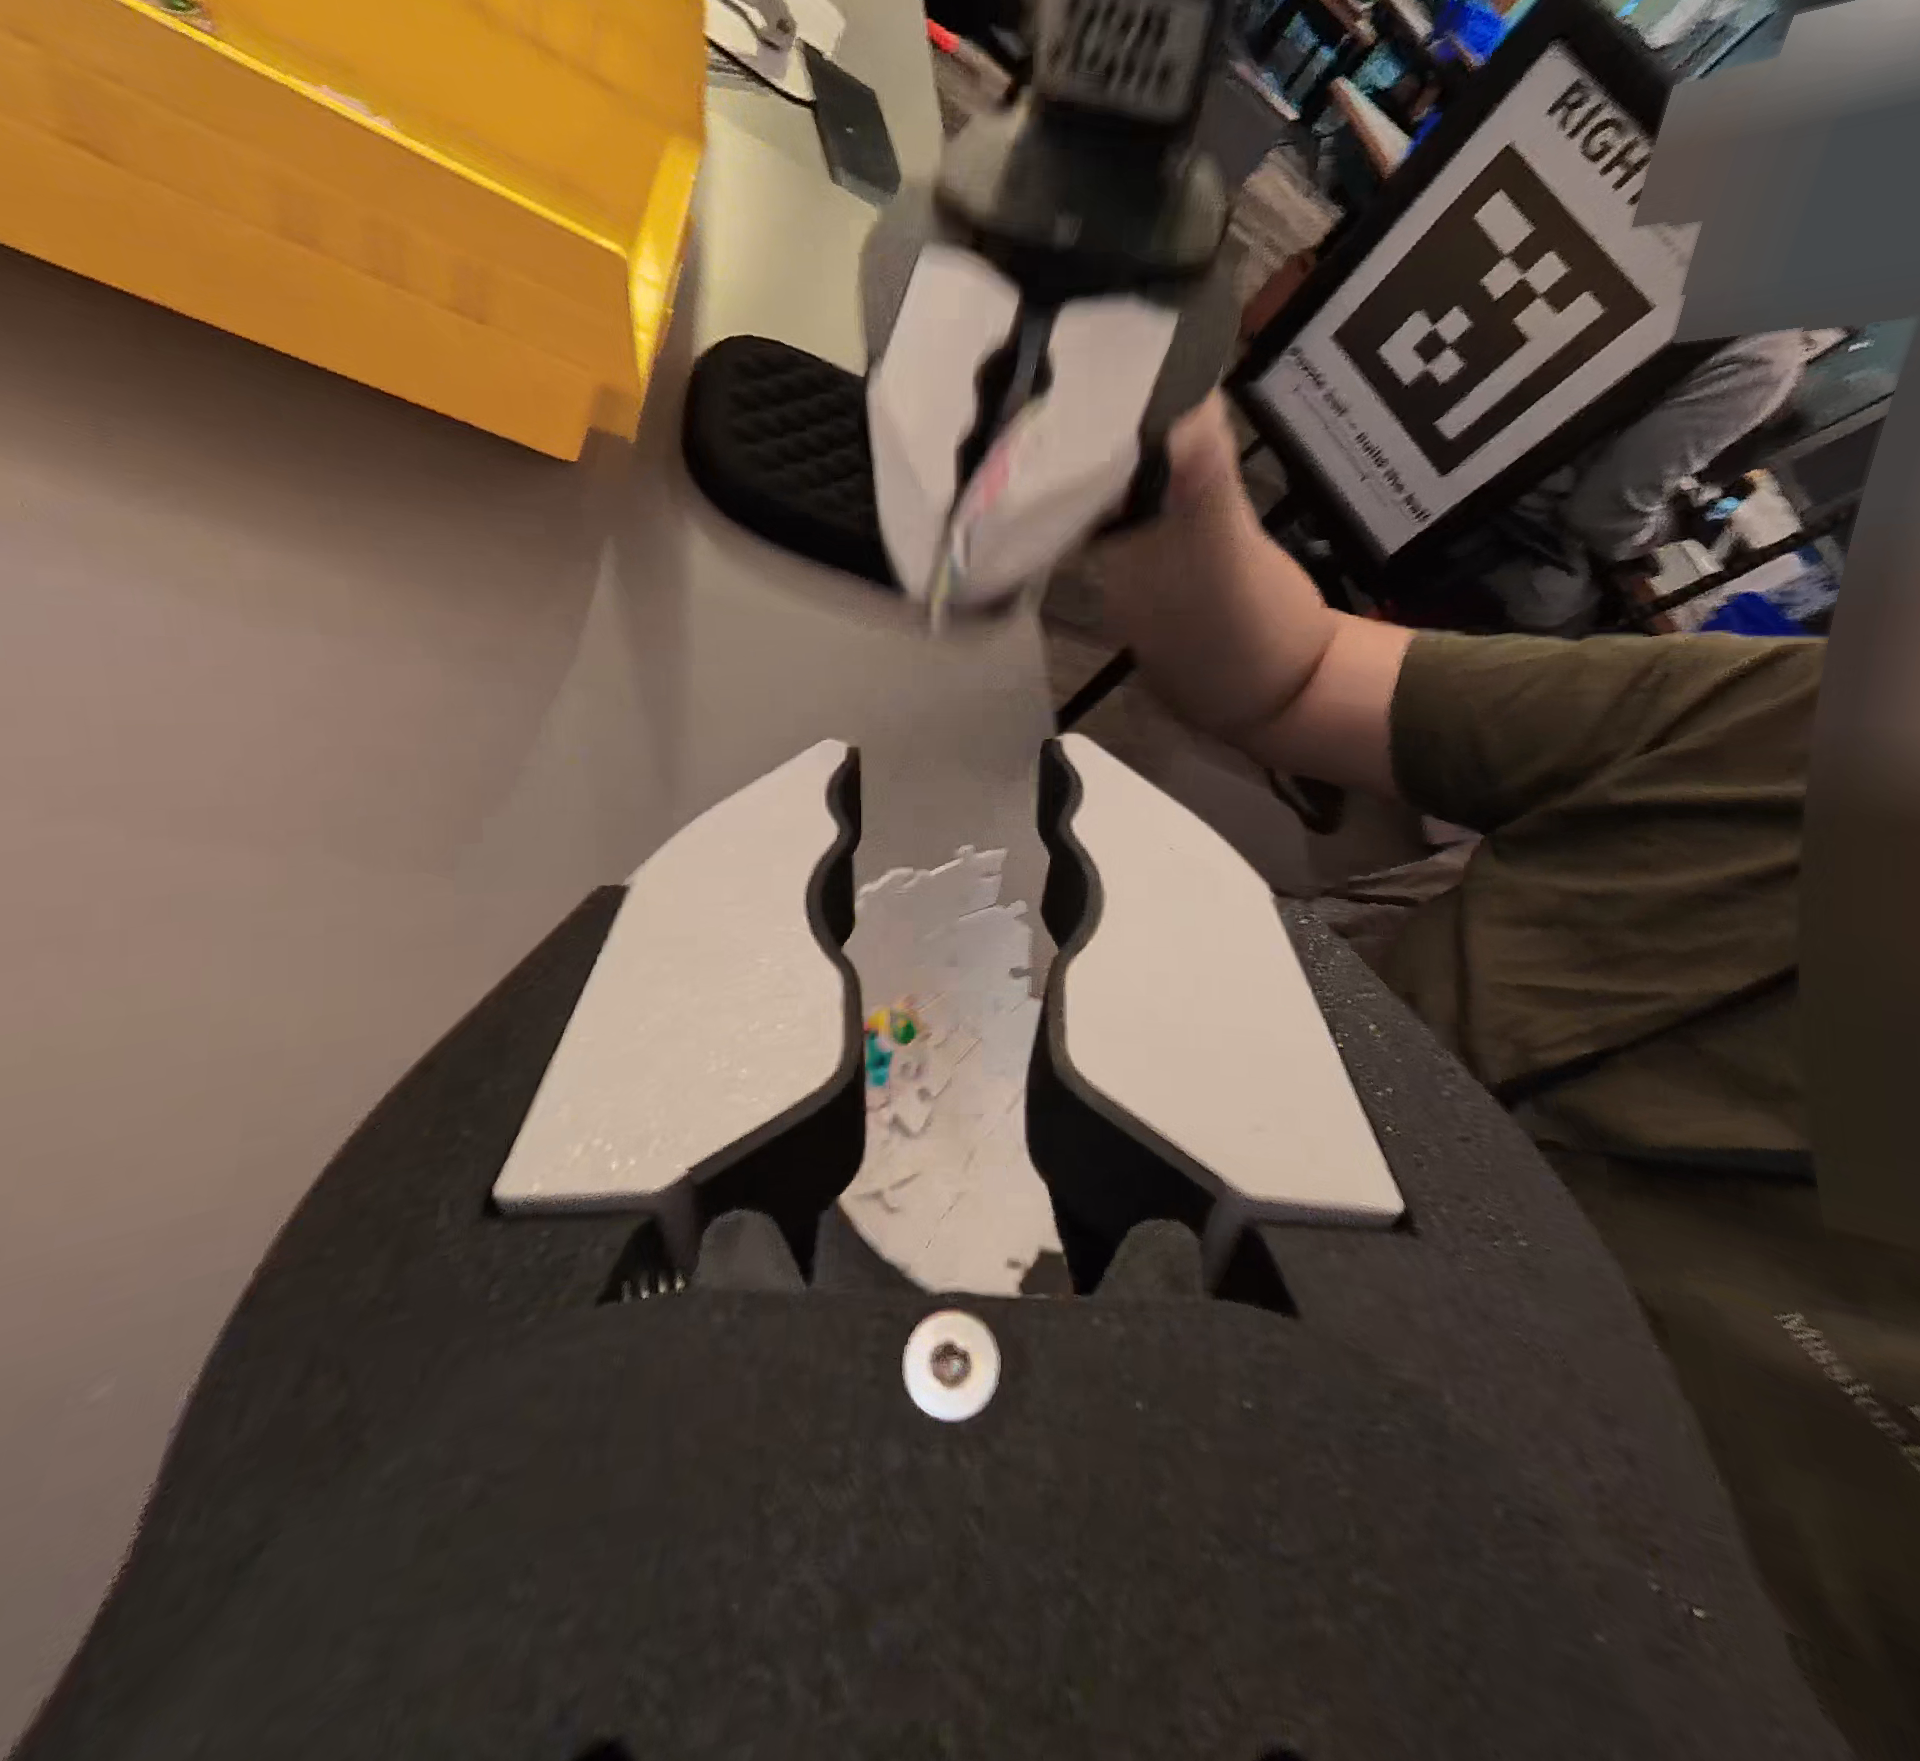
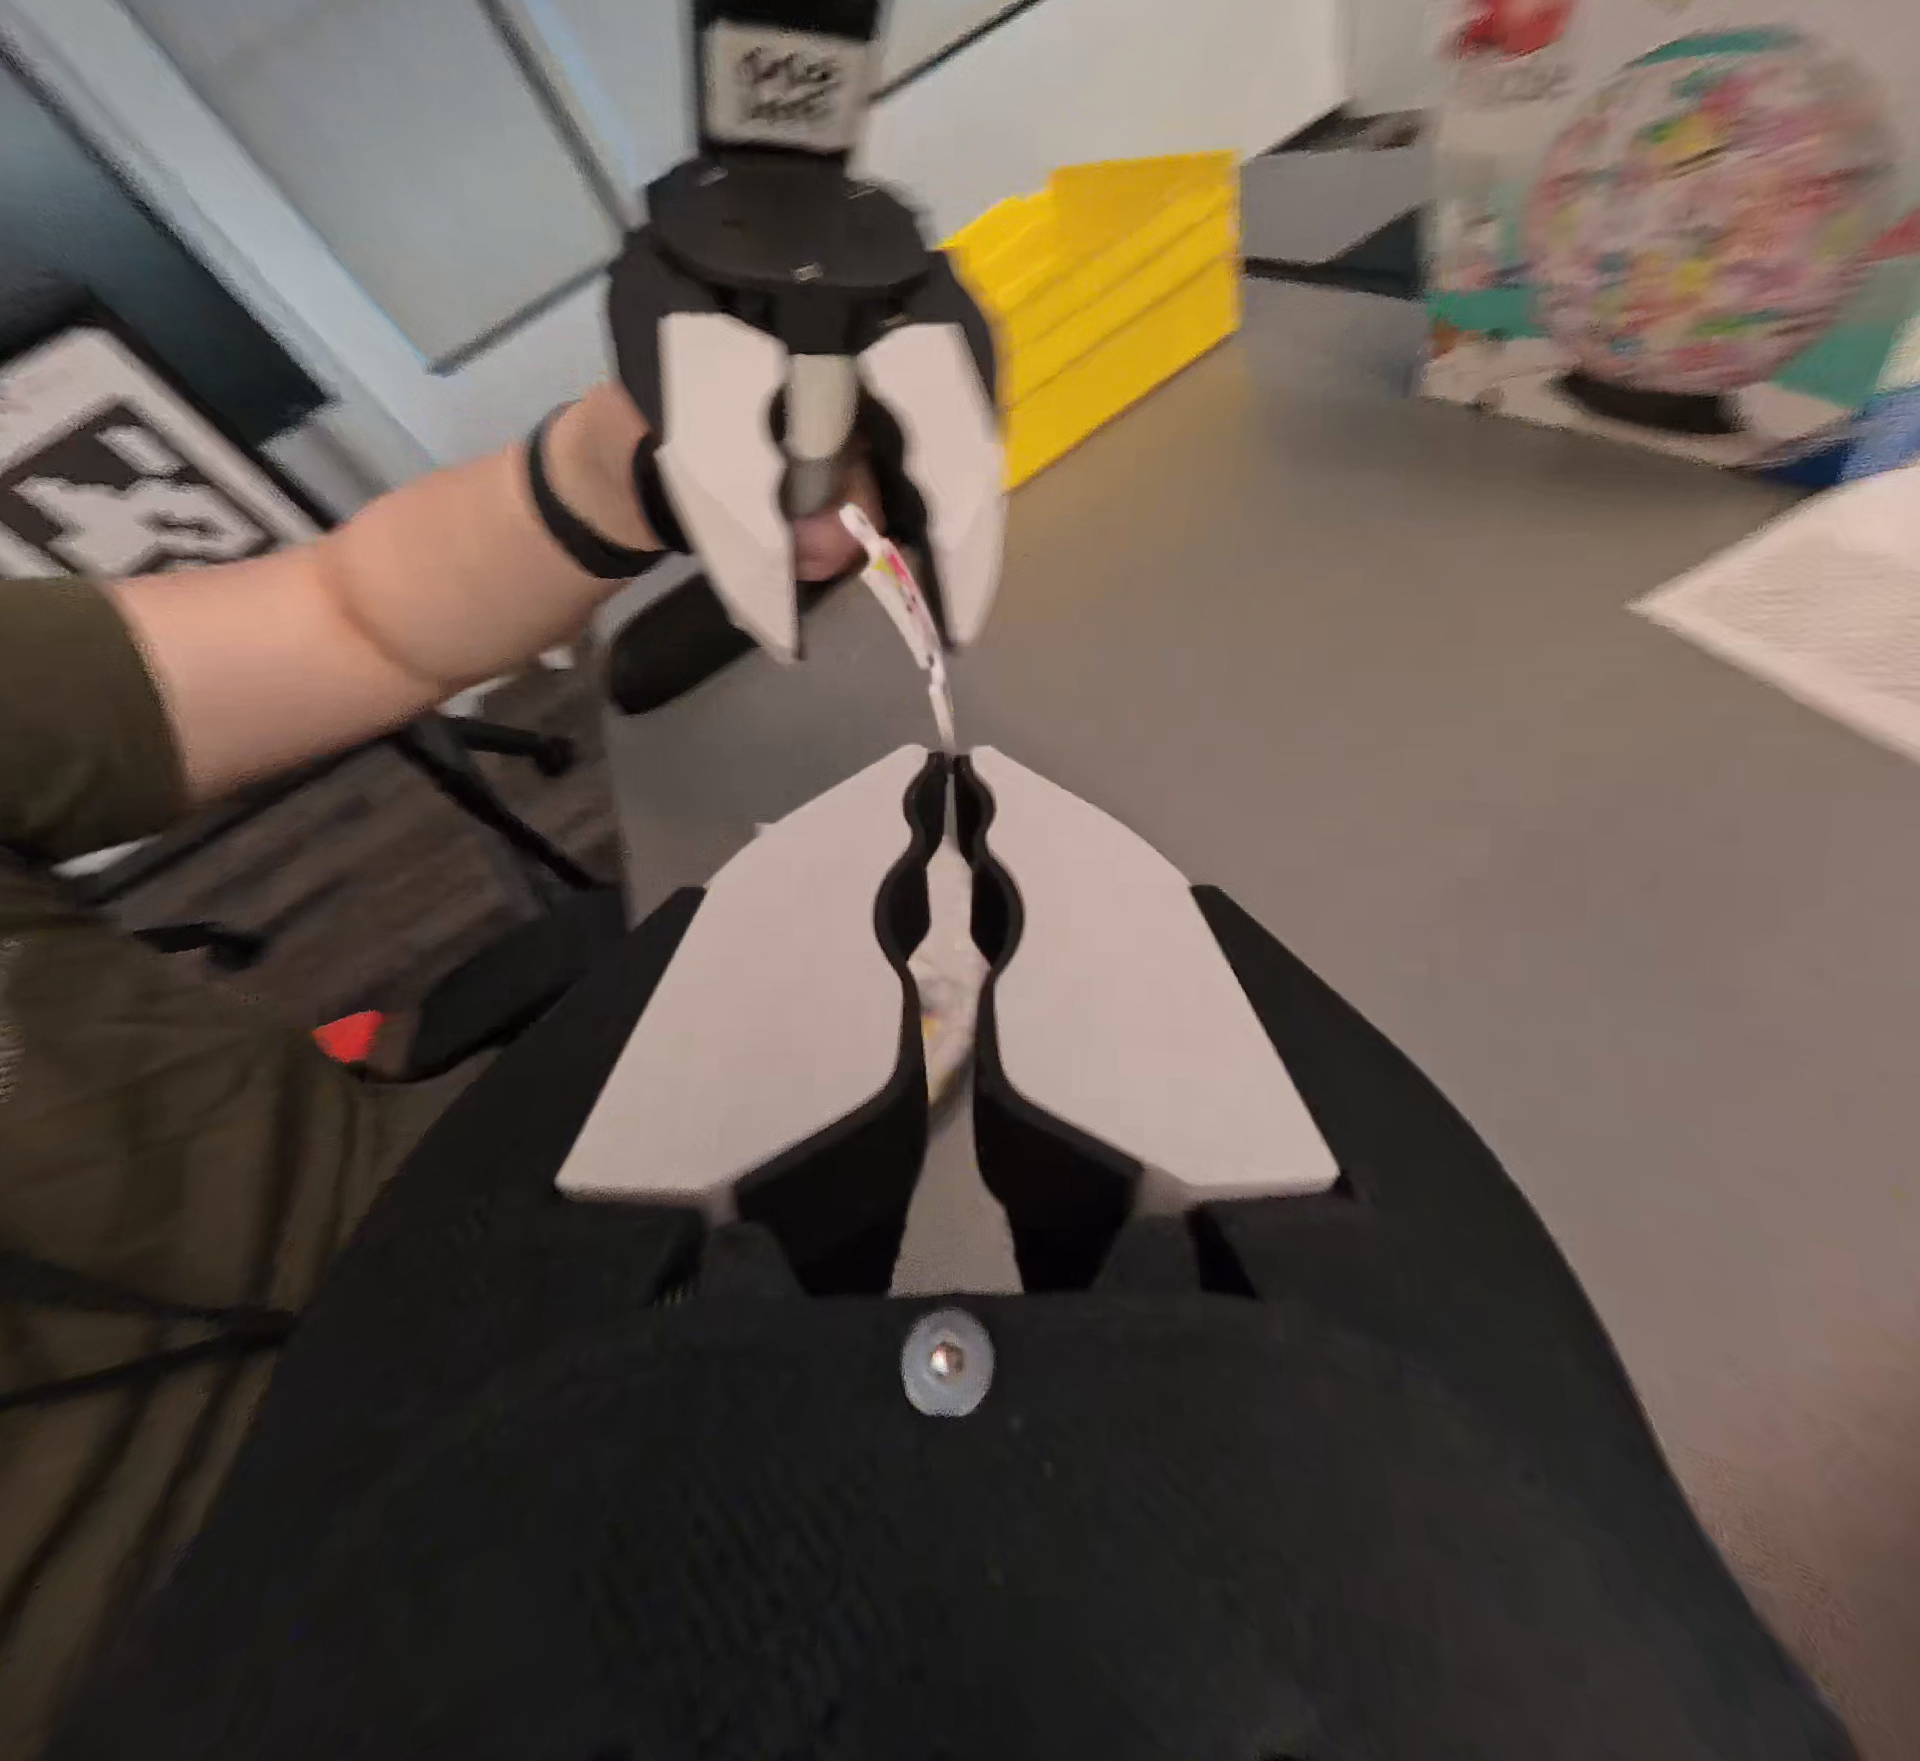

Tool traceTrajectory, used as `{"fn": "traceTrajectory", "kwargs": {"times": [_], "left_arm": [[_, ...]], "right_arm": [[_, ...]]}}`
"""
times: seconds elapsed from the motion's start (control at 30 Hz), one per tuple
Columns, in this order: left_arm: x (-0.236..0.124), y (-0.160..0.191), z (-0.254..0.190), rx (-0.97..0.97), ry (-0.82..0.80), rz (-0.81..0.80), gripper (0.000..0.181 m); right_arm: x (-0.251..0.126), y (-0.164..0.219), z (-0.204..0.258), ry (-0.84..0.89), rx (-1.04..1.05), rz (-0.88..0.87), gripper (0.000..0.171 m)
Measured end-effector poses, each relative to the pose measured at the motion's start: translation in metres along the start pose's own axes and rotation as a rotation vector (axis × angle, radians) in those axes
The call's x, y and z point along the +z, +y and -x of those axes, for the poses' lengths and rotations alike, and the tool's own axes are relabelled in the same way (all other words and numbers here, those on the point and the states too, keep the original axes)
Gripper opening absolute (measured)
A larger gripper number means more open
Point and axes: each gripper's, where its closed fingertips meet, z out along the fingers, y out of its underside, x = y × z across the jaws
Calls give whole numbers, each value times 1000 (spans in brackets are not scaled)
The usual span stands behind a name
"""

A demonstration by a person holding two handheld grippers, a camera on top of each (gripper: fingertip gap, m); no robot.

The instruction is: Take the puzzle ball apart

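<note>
My right gripper (image 2: 951, 755) is shut on the end of a thin curved strip of puzzle ball pieces (image 2: 914, 620), seen edge-on, white with coloured print. The strip rises from my fingertips into the jaw of the left gripper (image 2: 868, 641), which is open; the strip stands close to one finger and is not pinched. In the left wrist view my left gripper (image 1: 951, 755) is open, and the right gripper (image 1: 940, 599) beyond it is shut on the blurred strip (image 1: 987, 506). A white jagged slab of joined pieces (image 1: 935, 1036) shows low in the left jaw's gap.
Yellow bins (image 1: 343, 132) stand at the table's far side and also show in the right wrist view (image 2: 1122, 298). The puzzle's box (image 2: 1683, 184) and a white sheet (image 2: 1818, 610) are to the right. A black chair (image 1: 779, 444), a marker board (image 1: 1486, 298) and the person's arm (image 1: 1558, 724) are nearby. My right fingertips sit around 4 centimeters from my left ones.
</note>
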Motion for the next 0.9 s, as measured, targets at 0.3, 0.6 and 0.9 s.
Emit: {"fn": "traceTrajectory", "kwargs": {"times": [0.3,0.6,0.9], "left_arm": [[-12,41,14,153,-200,131,24],[-19,56,15,162,-272,242,21],[7,100,37,104,-335,483,15]], "right_arm": [[-168,31,-217,692,372,324,2],[-138,-22,-169,744,-33,78,29],[50,81,-3,69,-135,294,32]]}}
